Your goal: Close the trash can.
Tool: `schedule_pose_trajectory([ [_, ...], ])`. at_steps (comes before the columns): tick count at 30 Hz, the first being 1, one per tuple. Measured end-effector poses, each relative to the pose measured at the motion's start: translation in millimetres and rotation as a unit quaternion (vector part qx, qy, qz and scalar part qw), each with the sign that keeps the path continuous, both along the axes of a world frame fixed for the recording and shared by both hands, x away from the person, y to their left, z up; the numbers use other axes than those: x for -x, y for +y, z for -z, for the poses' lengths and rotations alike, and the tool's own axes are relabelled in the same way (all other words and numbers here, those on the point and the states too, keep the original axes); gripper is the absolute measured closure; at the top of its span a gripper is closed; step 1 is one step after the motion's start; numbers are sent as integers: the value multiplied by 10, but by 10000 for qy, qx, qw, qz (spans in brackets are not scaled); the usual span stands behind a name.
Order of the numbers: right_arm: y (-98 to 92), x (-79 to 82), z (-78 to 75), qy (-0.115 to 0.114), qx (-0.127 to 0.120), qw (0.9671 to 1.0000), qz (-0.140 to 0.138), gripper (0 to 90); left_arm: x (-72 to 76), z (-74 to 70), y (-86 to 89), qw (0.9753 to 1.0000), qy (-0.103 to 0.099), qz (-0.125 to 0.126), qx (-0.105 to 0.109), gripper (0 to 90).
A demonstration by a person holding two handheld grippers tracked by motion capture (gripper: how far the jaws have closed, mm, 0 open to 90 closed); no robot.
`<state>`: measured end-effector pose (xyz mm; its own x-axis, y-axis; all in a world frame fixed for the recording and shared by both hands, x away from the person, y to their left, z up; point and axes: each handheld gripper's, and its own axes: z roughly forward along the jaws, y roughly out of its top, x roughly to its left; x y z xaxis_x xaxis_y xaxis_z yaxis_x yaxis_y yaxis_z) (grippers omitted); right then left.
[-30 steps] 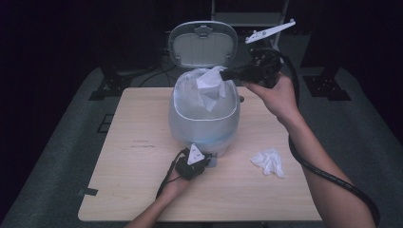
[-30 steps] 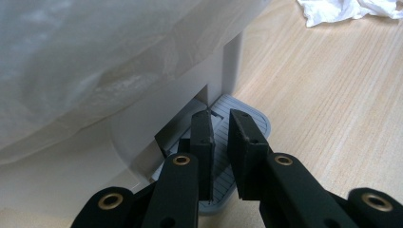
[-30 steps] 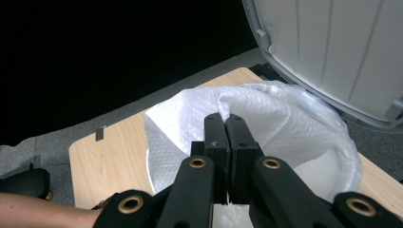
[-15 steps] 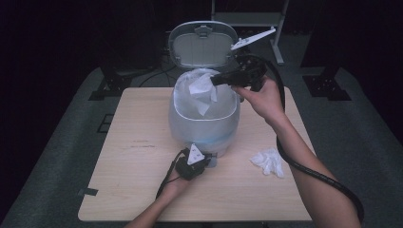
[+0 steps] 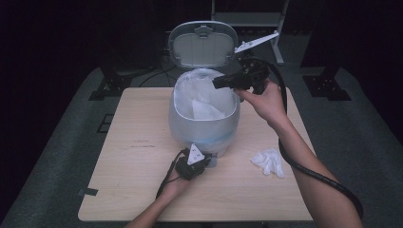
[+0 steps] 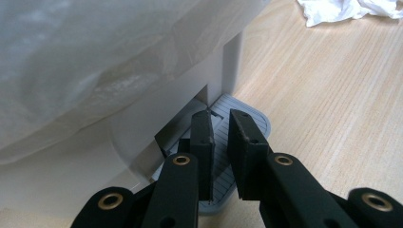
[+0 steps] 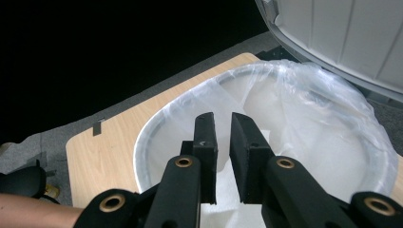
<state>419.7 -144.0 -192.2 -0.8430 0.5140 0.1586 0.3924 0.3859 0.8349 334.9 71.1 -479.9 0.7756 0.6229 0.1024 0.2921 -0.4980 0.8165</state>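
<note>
A grey pedal bin [image 5: 204,130] stands mid-table with its lid [image 5: 203,45] up and a clear liner [image 7: 309,109] over the rim. A white tissue [image 5: 206,110] lies inside it, seen below my jaws as tissue [image 7: 224,211]. My right gripper [image 5: 216,84] hovers over the bin's right rim; in its own view the right gripper [image 7: 223,123] has jaws nearly together with nothing between them. My left gripper [image 5: 204,162] rests at the bin's front base. There the left gripper [image 6: 221,118] sits tips-down on the foot pedal [image 6: 252,126], jaws close together and empty.
A second crumpled tissue [image 5: 268,161] lies on the wooden table [image 5: 133,142] to the right of the bin, also visible as tissue [image 6: 347,9]. Cables trail from both grippers. Dark floor and stand legs surround the table.
The right gripper held a tissue above the bin a second ago; that tissue now lies inside the liner and the gripper has shifted slightly right. The left gripper has stayed on the pedal.
</note>
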Motion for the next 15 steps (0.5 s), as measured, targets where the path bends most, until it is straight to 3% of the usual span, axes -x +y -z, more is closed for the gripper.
schedule_pose_trajectory([
  [15,-467,239,155,-50,-100,9998,151,771,3,1,-2,10000,-17,-2,-8,803],
])
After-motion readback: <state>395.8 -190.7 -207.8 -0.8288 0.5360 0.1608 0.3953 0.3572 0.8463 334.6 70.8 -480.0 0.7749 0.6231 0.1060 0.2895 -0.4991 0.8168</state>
